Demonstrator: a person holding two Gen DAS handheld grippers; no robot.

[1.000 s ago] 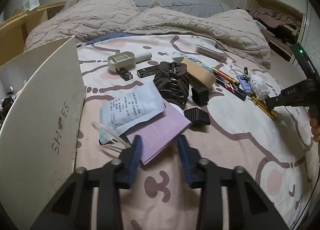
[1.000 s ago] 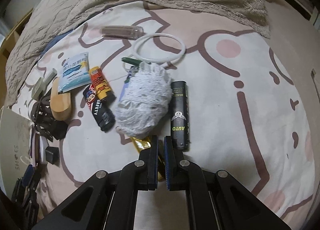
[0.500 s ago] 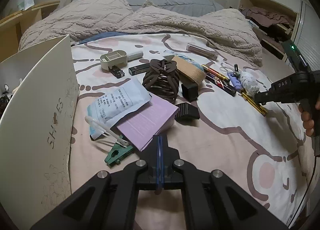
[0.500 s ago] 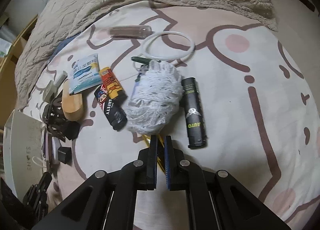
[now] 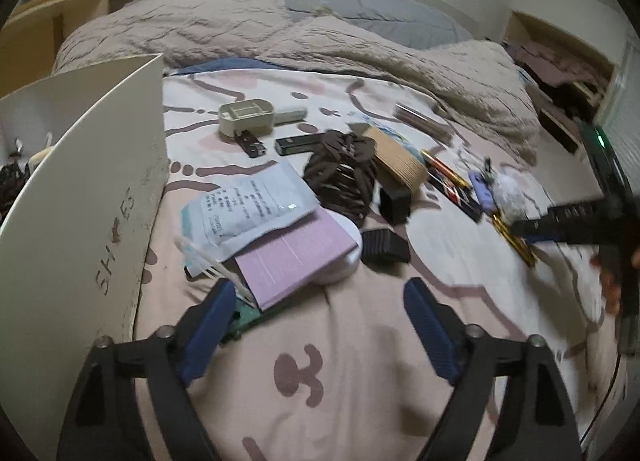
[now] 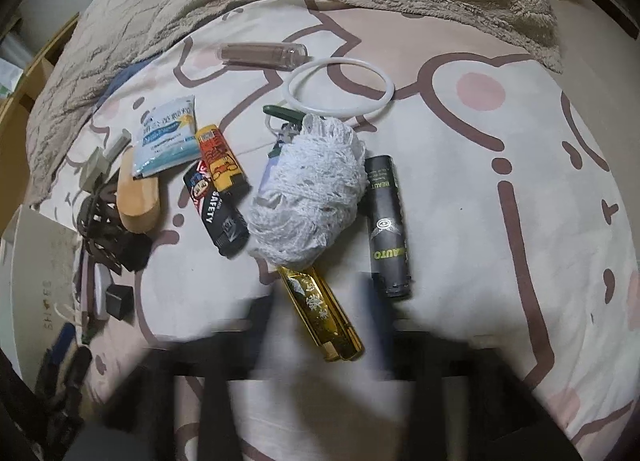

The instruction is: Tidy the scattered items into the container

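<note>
My left gripper (image 5: pixel 320 309) is open and empty, its blue pads either side of the near edge of a purple notebook (image 5: pixel 296 257) under a white sachet (image 5: pixel 252 209). A green clip (image 5: pixel 248 317) lies by the left pad. The white shoe box (image 5: pixel 80 217) stands at the left. My right gripper (image 6: pixel 320 301) is motion-blurred and looks open, its fingers either side of a gold clip (image 6: pixel 320 309). Beyond it lie a white knitted ball (image 6: pixel 312 189), a black tube (image 6: pixel 388 225) and two lighters (image 6: pixel 218 197).
A brown hair claw (image 5: pixel 344 177), a wooden brush (image 5: pixel 396 157), a beige comb case (image 5: pixel 248 117) and small black pieces (image 5: pixel 384 247) lie mid-bed. A white ring (image 6: pixel 340 89) and a clear tube (image 6: pixel 264 55) lie farther back. A rumpled blanket (image 5: pixel 320 41) covers the bed's far side.
My left gripper was shut half a second ago and has opened wide near the notebook. My right gripper, shut over the gold clip's end, has opened and moves fast.
</note>
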